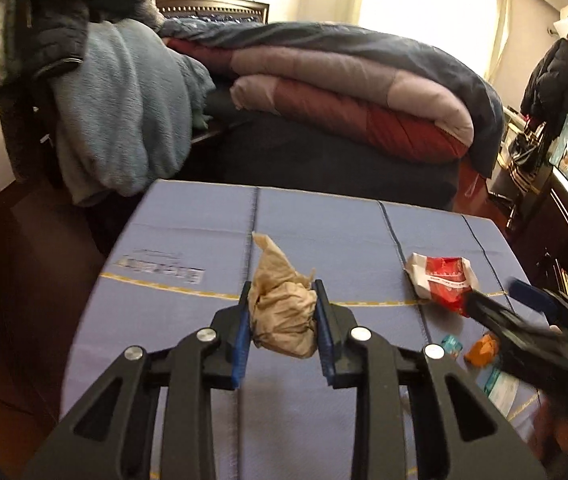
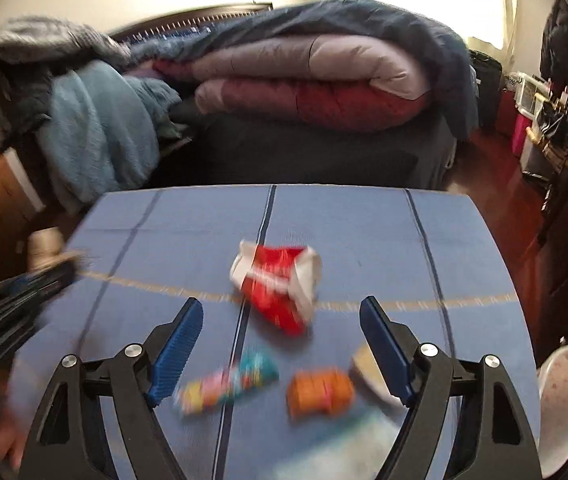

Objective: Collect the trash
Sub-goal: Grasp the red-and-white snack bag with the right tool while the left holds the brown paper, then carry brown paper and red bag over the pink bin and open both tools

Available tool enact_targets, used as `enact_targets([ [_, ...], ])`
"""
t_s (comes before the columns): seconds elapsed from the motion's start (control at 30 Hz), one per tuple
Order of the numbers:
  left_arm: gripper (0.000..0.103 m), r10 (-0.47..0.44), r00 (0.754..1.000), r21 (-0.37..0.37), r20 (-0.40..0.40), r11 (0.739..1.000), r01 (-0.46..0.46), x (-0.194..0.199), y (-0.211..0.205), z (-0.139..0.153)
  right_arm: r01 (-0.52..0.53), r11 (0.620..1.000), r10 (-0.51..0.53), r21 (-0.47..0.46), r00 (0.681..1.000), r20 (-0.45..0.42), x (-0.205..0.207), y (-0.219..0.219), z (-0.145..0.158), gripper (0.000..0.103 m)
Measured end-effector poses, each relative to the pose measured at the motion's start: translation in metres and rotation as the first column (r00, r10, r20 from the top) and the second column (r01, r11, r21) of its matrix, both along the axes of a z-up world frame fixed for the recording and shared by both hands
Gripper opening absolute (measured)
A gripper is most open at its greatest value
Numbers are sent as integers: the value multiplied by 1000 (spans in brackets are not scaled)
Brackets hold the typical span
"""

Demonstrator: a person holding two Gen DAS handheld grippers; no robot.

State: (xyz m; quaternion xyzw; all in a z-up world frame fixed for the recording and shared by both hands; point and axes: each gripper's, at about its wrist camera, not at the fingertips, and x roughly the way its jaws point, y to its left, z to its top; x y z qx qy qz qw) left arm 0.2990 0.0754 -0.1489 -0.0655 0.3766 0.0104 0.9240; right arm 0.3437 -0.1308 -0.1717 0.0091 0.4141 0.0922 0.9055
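Note:
My left gripper [image 1: 281, 304] is shut on a crumpled brown paper wad [image 1: 281, 312] above the blue mat [image 1: 187, 240]. My right gripper [image 2: 281, 320] is open and empty, its blue pads wide apart, just short of a crumpled red and white wrapper [image 2: 279, 286]. That wrapper also shows in the left wrist view [image 1: 442, 280], with the right gripper [image 1: 524, 304] blurred beside it. A colourful candy wrapper [image 2: 229, 386] and an orange wrapper [image 2: 320, 392] lie between the right fingers. The left gripper and its wad [image 2: 43, 248] appear blurred at the left of the right wrist view.
The blue mat [image 2: 364, 240] covers a low table. Behind it stands a bed with folded quilts [image 1: 344, 92] and a teal blanket [image 1: 123, 120]. A white bowl [image 2: 564, 400] sits off the mat's right edge. A light paper piece [image 2: 372, 376] lies near the right finger.

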Motion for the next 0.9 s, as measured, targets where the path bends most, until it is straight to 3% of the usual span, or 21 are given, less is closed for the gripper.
enact_targets([
  [0.17, 30, 25, 999, 25, 20, 999, -25, -15, 22, 5, 20, 999, -25, -48, 995, -100, 37, 25, -30, 78],
  [0.23, 30, 28, 999, 18, 21, 999, -28, -19, 29, 6, 25, 999, -30, -39, 992, -119, 40, 29, -37, 67],
  [0.27, 30, 30, 999, 21, 24, 999, -31, -20, 32, 6, 30, 998, -36, -52, 993, -115, 40, 30, -38, 45],
  [0.3, 30, 34, 999, 25, 27, 999, -35, -21, 33, 6, 31, 997, -38, -67, 993, -109, 38, 32, -38, 42],
  [0.57, 31, 28, 999, 18, 29, 999, -29, -26, 25, 7, 26, 999, -27, -35, 1000, -9, -2, 26, -12, 41],
  [0.9, 32, -28, 997, 24, 67, 999, 27, -52, -27, 25, 28, 995, -32, 93, 999, 36, -69, -26, 17, 41],
])
